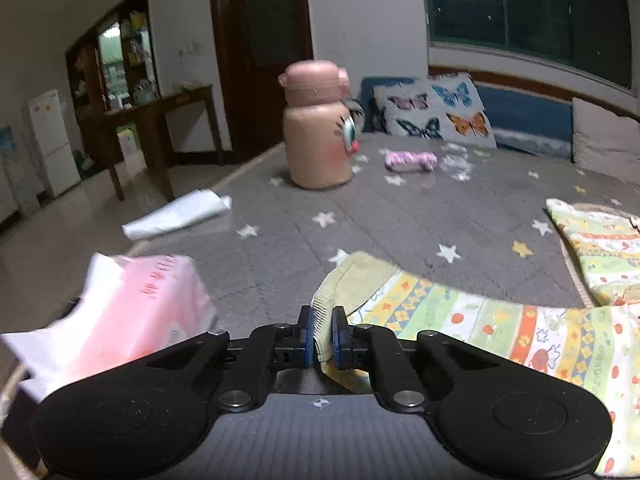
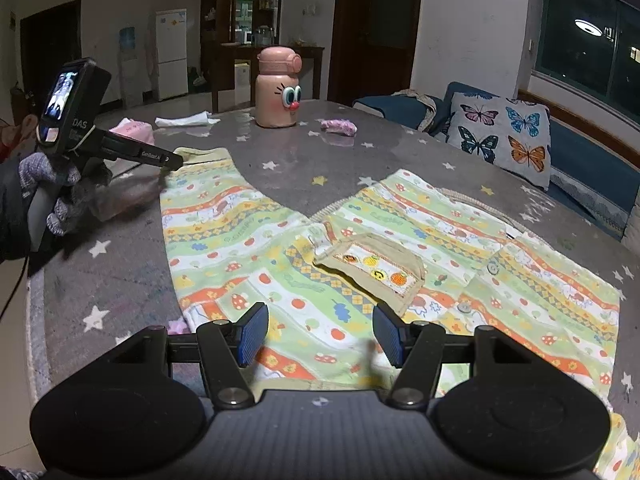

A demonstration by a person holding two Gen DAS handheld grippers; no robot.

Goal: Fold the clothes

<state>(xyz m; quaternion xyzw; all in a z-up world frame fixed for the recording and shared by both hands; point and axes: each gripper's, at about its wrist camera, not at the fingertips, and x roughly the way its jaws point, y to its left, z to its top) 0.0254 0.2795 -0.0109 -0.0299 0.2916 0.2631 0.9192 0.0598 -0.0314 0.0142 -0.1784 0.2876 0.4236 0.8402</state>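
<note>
Grey star-printed bench [image 2: 120, 280], filling most of both views, rounded at the near edge. Blue sofa [image 2: 580, 160] beyond the far side, with a butterfly-print cushion [image 2: 504, 132] leaning on it.

Patterned garment [image 2: 248, 248], spread flat over the near right part of the bench: striped in yellow, green, white and orange, dotted with small fruit and mushroom prints, beige collar near the middle, one sleeve reaching toward the left edge. Ribbed yellow cuff [image 1: 320, 312] at the end of that sleeve.

Pink cartoon-faced bottle [image 2: 276, 88], upright at the far side of the bench, well apart from the garment. Pink pack of tissues [image 1: 148, 308] near the left edge, just beside the cuff. White crumpled sheet [image 1: 176, 214] farther back on the left. Small pink-and-white bundle [image 2: 339, 126] lying right of the bottle.

Left tool [image 1: 321, 334], gripped by a hand in a grey knitted glove [image 2: 52, 196], clamped together on the ribbed cuff, fabric pinched between the blue pads and hanging out below them. In the right wrist view, same tool [image 2: 174, 162] seen from the side, tip at the sleeve's end.

Right tool [image 2: 320, 334], low over the garment's near hem, blue pads standing apart with nothing between them, printed cloth showing through the gap.
</note>
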